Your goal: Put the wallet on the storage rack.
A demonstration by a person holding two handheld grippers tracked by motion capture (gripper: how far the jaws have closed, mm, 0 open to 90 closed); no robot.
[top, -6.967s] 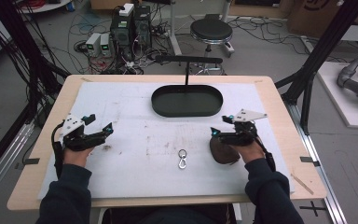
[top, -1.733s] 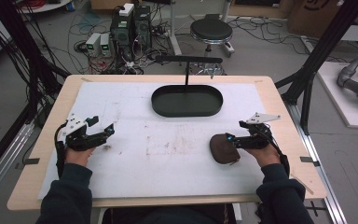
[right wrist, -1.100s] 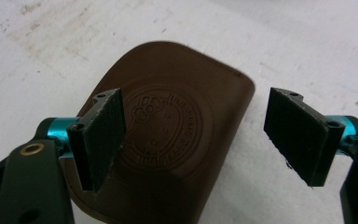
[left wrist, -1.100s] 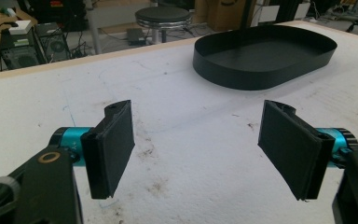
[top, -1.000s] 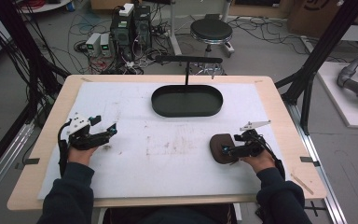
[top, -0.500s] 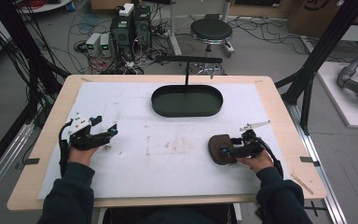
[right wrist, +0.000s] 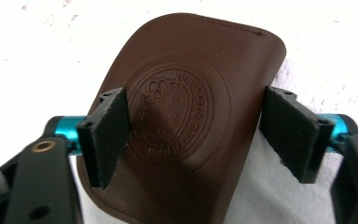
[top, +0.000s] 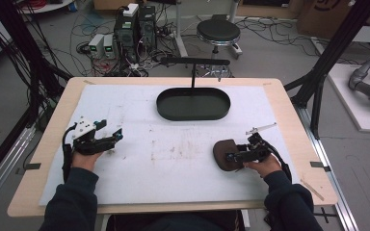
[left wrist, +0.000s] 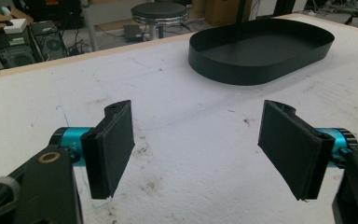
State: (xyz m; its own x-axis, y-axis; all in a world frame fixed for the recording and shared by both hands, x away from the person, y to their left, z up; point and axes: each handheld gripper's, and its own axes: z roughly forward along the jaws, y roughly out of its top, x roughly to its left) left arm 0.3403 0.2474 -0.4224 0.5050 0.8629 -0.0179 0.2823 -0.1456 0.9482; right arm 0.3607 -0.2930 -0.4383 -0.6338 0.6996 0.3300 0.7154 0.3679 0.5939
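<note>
A brown leather pouch (top: 220, 150) with a round embossed emblem lies flat on the white mat at the right. My right gripper (top: 230, 156) is low over it, open. In the right gripper view the pouch (right wrist: 191, 70) sits between the two pads: the left pad (right wrist: 107, 135) overlaps its left edge, and the right pad (right wrist: 291, 133) stands just off its right edge. These jaws have just been closing a little, with no pad visibly pressing. My left gripper (top: 115, 139) rests at the mat's left, open and empty (left wrist: 196, 149).
A black oval tray (top: 192, 117) sits at the back centre of the mat (top: 173, 168), also seen ahead of the left gripper (left wrist: 242, 70). Behind it rises a black T-shaped stand (top: 195, 61). The mat is stained near the middle.
My right gripper has slid left from beside the pouch to straddle it. A metal key ring that lay mid-mat seven seconds ago is gone from sight. The left gripper has barely shifted.
</note>
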